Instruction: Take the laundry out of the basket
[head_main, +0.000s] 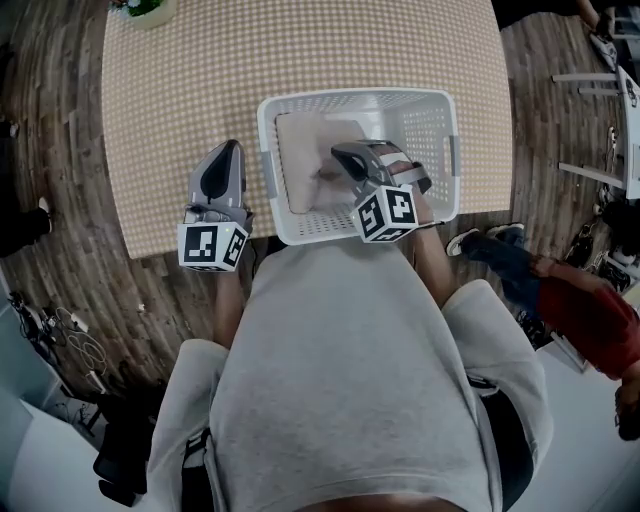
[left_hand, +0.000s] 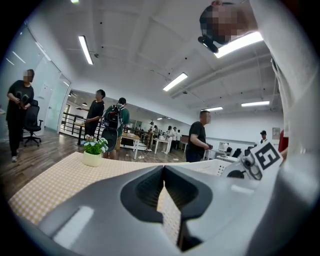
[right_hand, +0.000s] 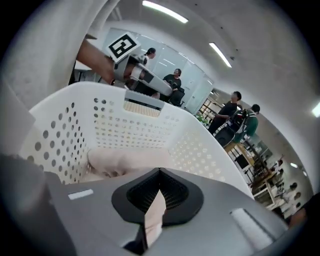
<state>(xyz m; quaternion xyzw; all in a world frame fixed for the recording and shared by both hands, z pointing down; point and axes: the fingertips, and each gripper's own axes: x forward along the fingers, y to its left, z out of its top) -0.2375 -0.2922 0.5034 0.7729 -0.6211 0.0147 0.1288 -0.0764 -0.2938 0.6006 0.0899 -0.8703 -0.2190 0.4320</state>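
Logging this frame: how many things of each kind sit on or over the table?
white perforated plastic basket: 1
pale beige cloth in the basket: 1
small potted plant in a cream pot: 1
left hand-held gripper and right hand-held gripper: 2
Total: 5

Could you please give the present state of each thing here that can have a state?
basket: upright on the table, laundry inside.
laundry: lying on the basket floor, not lifted out.
right gripper: fingers closed, down in the basket at the laundry; whether they pinch it is unclear.
left gripper: fingers closed, empty, over the table beside the basket.
flower pot: upright at the table's far corner.
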